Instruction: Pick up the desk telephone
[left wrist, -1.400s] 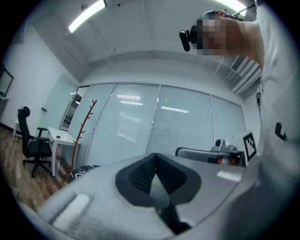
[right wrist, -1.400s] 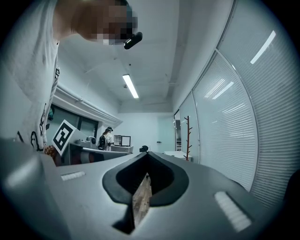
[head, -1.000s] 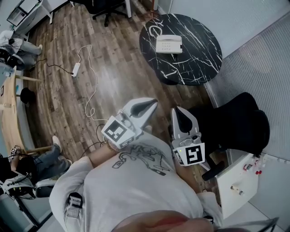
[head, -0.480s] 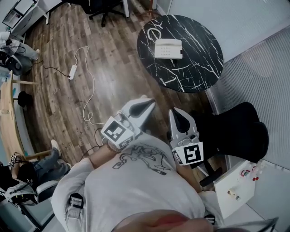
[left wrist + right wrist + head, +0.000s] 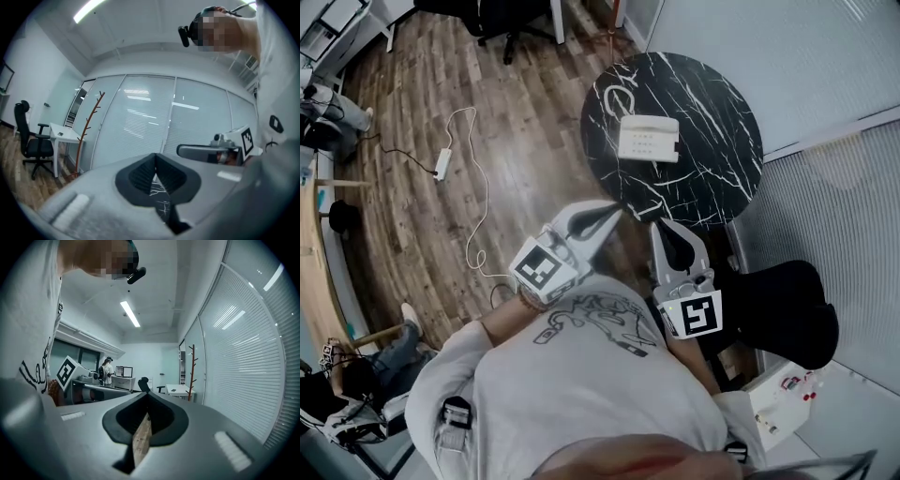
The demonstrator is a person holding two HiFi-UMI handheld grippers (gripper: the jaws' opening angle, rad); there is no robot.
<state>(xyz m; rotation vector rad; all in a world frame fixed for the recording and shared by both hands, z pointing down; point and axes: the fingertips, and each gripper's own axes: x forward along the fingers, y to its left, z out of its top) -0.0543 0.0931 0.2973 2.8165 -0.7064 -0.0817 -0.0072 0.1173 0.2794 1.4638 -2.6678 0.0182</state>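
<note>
A white desk telephone lies on a round black marble table in the head view, with its cord trailing toward the table's near edge. My left gripper is shut and empty, its tips just short of the table's near rim. Beside it, my right gripper is shut too, with nothing in its jaws. Both sit well short of the phone. In the left gripper view the closed jaws show only a sliver of marble. Through the right gripper's closed jaws I see a strip of wood floor.
A black office chair stands right of my right gripper. Glass walls with blinds run behind the table. A power strip and white cable lie on the wood floor at left. A white box sits at lower right. A coat stand rises by the glass.
The table and phone have drawn closer to both grippers in the head view as I moved toward them. The black chair has slid down and right. Both grippers stay shut.
</note>
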